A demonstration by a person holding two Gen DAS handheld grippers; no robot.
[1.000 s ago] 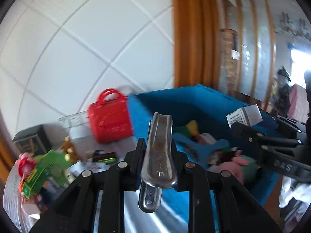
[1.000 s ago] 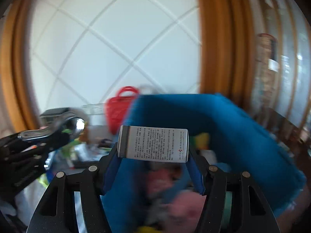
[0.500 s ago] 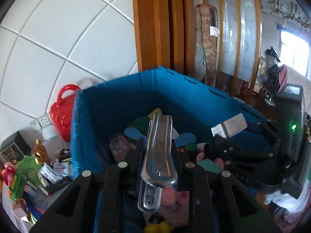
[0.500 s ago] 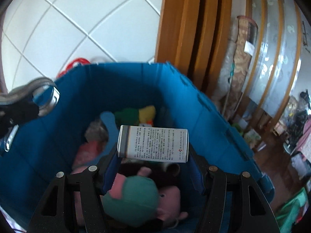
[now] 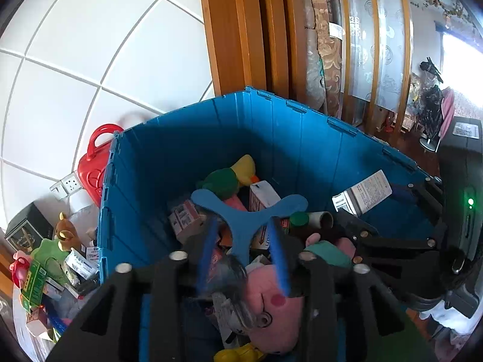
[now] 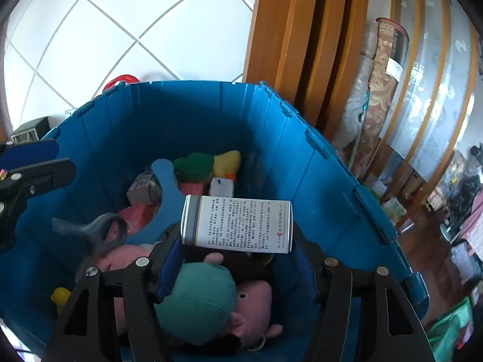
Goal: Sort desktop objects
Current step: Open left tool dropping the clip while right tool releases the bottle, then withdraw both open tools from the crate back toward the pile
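Two hand-held grippers hang over an open blue plastic crate [image 6: 271,138], a ribbed bin w/ hinged lid tabs along its rim, set against a white tiled wall and an orange-brown wood frame. Right gripper [image 6: 237,241] clamps a white carton [image 6: 238,223] end to end between its blue pads, above the crate's middle; the carton is an oblong cardboard box, slightly tilted, w/ grey and yellow bands at its left end, dense black print too small to read and a small red logo near its lower right corner. Left gripper [image 5: 241,223] has just been opening its jaws: a shiny grey metal piece [image 6: 99,235], motion-blurred, w/ a looped end, sits low between the parted blue pads w/o being pressed, over the crate's left side. Contents below: a pink plush pig [image 5: 271,298] in a teal fabric cap [image 6: 196,298] at the near edge; a flat blue three-armed boomerang [image 5: 247,214] across the middle; a green-and-yellow plush duck [image 5: 229,178] toward the far wall; several small cartons [image 5: 187,220] w/ red-and-white labels, lettering illegible. Outside the crate's left wall stands a glossy red plastic case [image 5: 93,163] w/ a loop handle, touching or just beside the wall; which, can't tell.
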